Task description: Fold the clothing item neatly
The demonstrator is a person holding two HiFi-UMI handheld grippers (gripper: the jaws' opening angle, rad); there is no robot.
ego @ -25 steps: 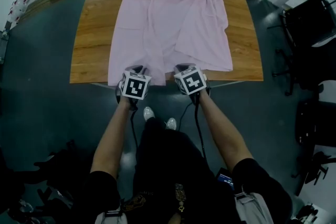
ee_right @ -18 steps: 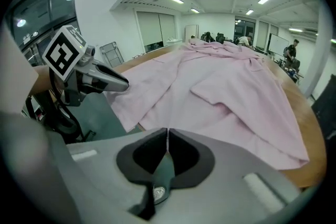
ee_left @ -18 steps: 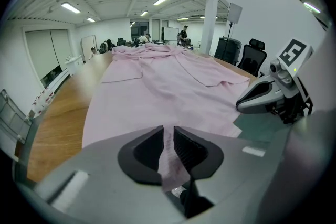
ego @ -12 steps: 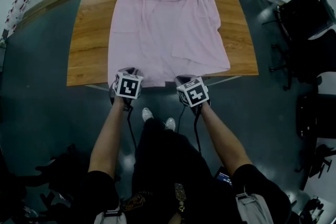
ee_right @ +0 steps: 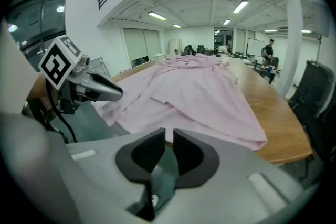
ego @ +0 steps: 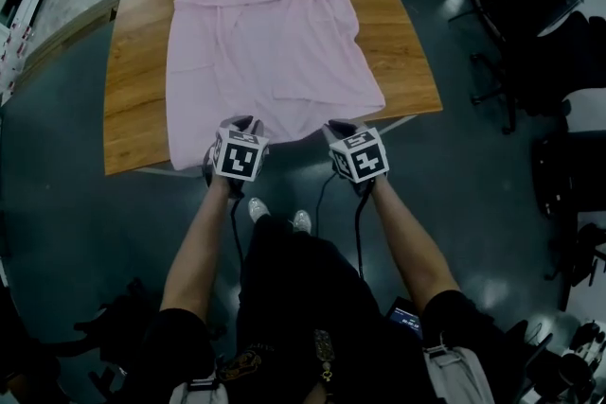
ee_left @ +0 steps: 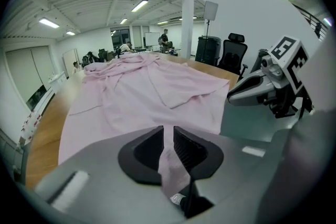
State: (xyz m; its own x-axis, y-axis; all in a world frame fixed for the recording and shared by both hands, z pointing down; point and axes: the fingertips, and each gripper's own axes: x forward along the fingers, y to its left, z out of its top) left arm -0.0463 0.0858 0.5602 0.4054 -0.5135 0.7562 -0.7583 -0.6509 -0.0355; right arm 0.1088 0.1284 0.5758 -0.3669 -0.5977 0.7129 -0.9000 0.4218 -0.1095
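Pink robe (ego: pixel 265 43) is lying spread along the worktop (ego: pixel 128 99), upper centre. Left gripper (ee_left: pixel 168 141) jaws are clenching its near hem; right gripper (ee_right: pixel 168 147) jaws, having just been opening, are holding nothing.

The garment (ego: pixel 265 43) is thin pink cloth, matt and soft, with shallow creases across its surface. The table (ego: pixel 133 80) top is wood with visible grain and a low satin sheen. The left gripper (ee_left: pixel 168 136) body is smooth, matt grey plastic; its pads (ee_left: pixel 188 148) are black (finely ribbed on the inner faces). The floor (ego: pixel 76 222) is dark, smooth and faintly reflective.
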